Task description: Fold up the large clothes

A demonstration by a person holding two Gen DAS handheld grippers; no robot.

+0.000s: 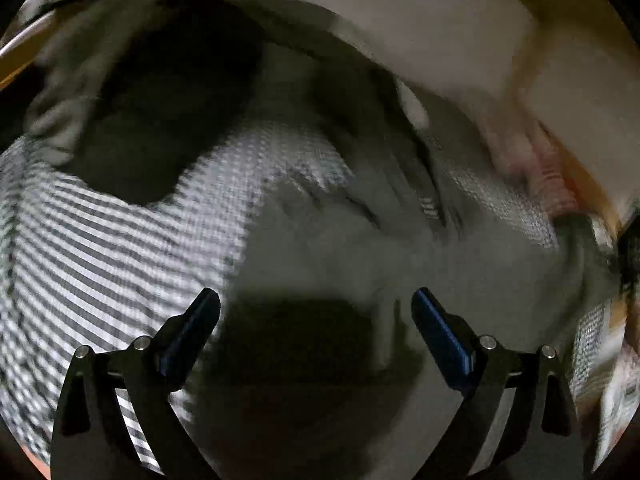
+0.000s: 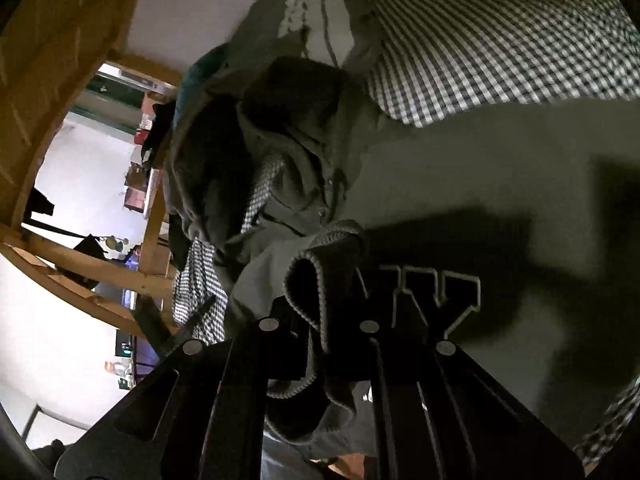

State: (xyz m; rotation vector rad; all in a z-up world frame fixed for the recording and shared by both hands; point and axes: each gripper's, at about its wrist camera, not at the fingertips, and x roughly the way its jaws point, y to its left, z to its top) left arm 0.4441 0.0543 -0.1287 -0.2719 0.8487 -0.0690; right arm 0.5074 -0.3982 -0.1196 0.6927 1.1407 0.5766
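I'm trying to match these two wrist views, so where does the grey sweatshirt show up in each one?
Left wrist: grey sweatshirt fills the center and right, ahead of the open left gripper.
Right wrist: it spans center and right, ribbed cuff clamped in the right gripper.
Shared landmark: checkered cloth underneath.

Black-and-white checked bed cover, spread wide under everything, seen also in the left wrist view but blurred there. Pale cloth with thin dark stripes lying at the far edge of the checked cover. Light brown wooden frame curving along the left side, with slanted wooden bars lower down. White wall behind the frame. Beyond the bars, a bright room with small cluttered shelves, too small to tell apart. Orange-brown wooden beam against a white wall, much blurred.
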